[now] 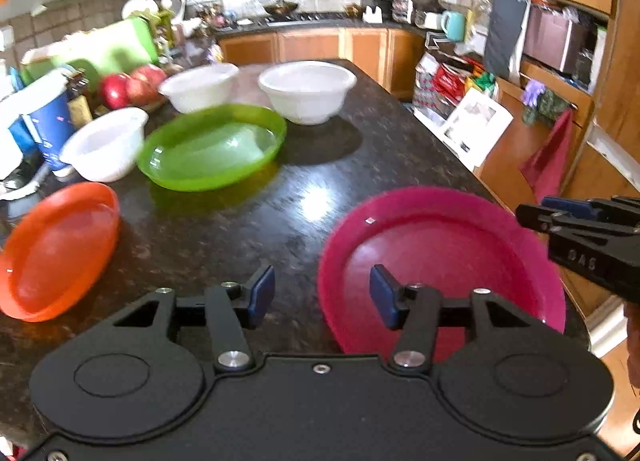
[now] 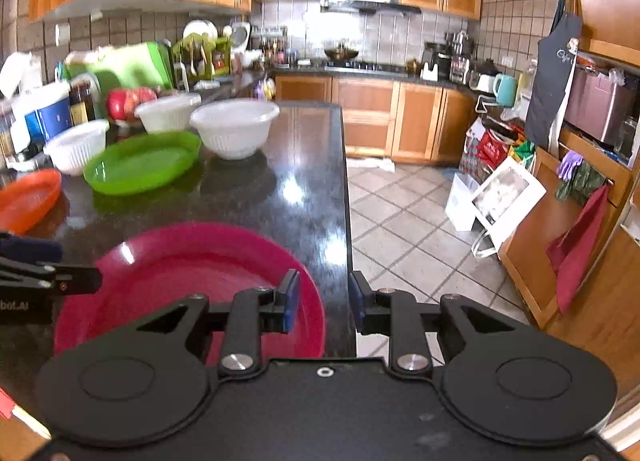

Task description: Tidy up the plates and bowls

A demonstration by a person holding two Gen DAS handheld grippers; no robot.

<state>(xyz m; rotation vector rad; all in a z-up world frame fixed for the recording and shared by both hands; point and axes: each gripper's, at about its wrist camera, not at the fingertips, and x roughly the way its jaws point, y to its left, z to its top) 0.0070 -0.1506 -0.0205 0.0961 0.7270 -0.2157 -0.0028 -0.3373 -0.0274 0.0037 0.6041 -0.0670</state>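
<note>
Pink plate (image 1: 440,261), round and shallow, upright at the near right corner of the counter (image 1: 248,221), against its right edge. Green plate (image 1: 212,147), translucent, near mid-counter. Orange plate (image 1: 56,253), translucent, toward the left edge. Three white bowls, upright, farther back: one (image 1: 308,91) just behind the green plate, one (image 1: 198,87) beside it leftward, one (image 1: 106,143) left of the green plate.
</note>
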